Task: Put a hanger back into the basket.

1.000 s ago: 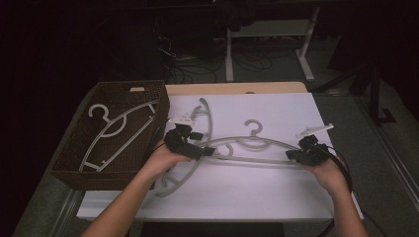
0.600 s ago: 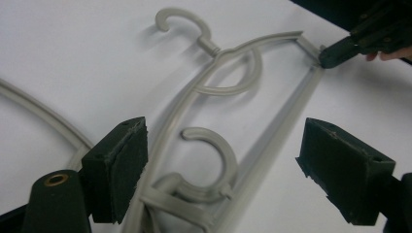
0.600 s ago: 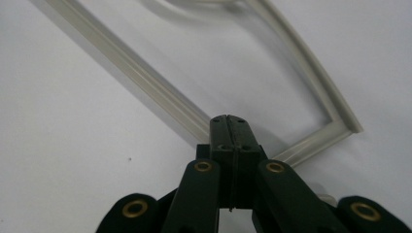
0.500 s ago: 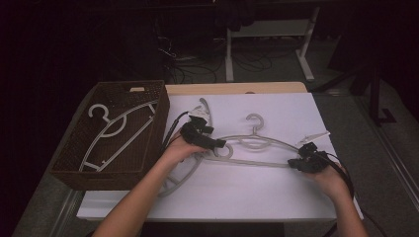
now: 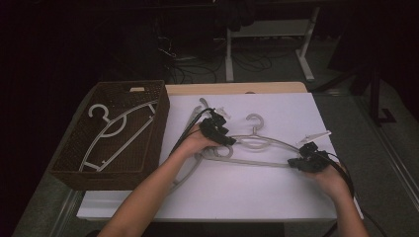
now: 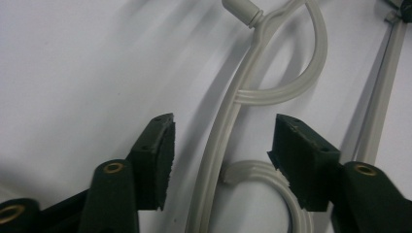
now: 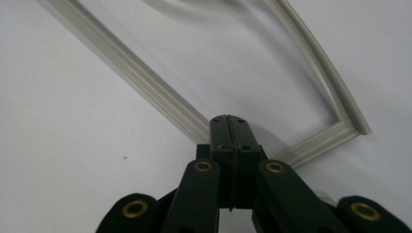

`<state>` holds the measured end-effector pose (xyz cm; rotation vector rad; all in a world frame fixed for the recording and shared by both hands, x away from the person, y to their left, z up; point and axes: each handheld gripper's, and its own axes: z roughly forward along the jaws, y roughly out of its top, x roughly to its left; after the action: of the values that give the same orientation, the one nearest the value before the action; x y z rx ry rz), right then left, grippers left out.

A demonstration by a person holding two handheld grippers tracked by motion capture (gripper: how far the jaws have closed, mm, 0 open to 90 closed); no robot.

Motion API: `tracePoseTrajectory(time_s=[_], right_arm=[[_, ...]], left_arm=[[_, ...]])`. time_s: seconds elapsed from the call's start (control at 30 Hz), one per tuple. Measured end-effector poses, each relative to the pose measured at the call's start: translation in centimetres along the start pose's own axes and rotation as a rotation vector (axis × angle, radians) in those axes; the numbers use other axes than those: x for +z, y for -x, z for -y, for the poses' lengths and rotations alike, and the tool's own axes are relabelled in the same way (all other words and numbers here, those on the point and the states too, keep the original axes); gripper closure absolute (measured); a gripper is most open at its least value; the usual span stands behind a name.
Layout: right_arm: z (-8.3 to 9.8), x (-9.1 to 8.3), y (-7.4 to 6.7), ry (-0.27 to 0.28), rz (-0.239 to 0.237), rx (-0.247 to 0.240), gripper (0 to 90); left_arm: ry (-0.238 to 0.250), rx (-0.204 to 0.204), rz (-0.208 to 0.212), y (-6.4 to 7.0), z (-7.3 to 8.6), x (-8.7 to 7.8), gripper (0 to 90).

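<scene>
While no writing is legible anywhere, the grey hanger [image 5: 257, 143] lies on the white table [image 5: 257, 192], another hanger [image 5: 190, 170] partly under it. The left gripper [image 5: 225, 138] has just been closing, jaws apart astride its arm; the right gripper [image 5: 295, 163] clamps its corner. A wicker basket [image 5: 74, 168] stands nearby.

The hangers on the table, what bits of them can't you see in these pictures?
- High view: the left hand and left gripper cover part of the middle hanger and the hanger beneath.
- High view: the basket wall hides one end of the basket hanger.
- Left gripper view: the picture edges cut off the hanger's arm below and its hook above.
- Right gripper view: the right gripper covers the bar where its jaws close.
</scene>
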<state>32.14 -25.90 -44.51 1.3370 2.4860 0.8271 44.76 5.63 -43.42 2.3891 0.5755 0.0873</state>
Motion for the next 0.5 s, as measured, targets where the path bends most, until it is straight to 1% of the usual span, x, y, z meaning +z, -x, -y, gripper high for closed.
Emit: tracePoseTrajectory(time_s=[0.03,0.07,0.1,0.13,0.23,0.3,0.37,0.5], right_arm=[[0.0,0.0,0.0,0.0,-0.001,0.0,89.3],[0.0,0.0,0.0,0.0,-0.001,0.0,89.3],[0.0,0.0,0.0,0.0,-0.002,0.0,89.4],[0.0,0.0,0.0,0.0,-0.001,-0.001,89.4],[0.0,0.0,0.0,0.0,-0.002,-0.002,89.4],[0.0,0.0,0.1,0.001,-0.005,-0.001,89.4],[0.0,0.0,0.1,0.002,-0.006,-0.001,89.4],[0.0,0.0,0.1,0.002,-0.009,-0.003,89.4]], left_arm=[[0.0,0.0,0.0,0.0,0.0,0.0,44.9],[-0.021,0.006,-0.008,0.0,-0.2,0.2,44.9],[-0.021,0.006,-0.008,0.0,-0.2,0.2,47.6],[-0.053,0.017,-0.008,-0.2,-0.6,0.7,52.0],[-0.082,0.025,0.004,-0.3,-0.8,1.2,58.5],[-0.103,0.032,0.004,-0.2,-0.9,1.5,61.9],[-0.114,0.043,0.012,-0.1,-1.1,1.6,65.3],[-0.138,0.071,-0.018,0.2,-1.5,1.9,71.2]])
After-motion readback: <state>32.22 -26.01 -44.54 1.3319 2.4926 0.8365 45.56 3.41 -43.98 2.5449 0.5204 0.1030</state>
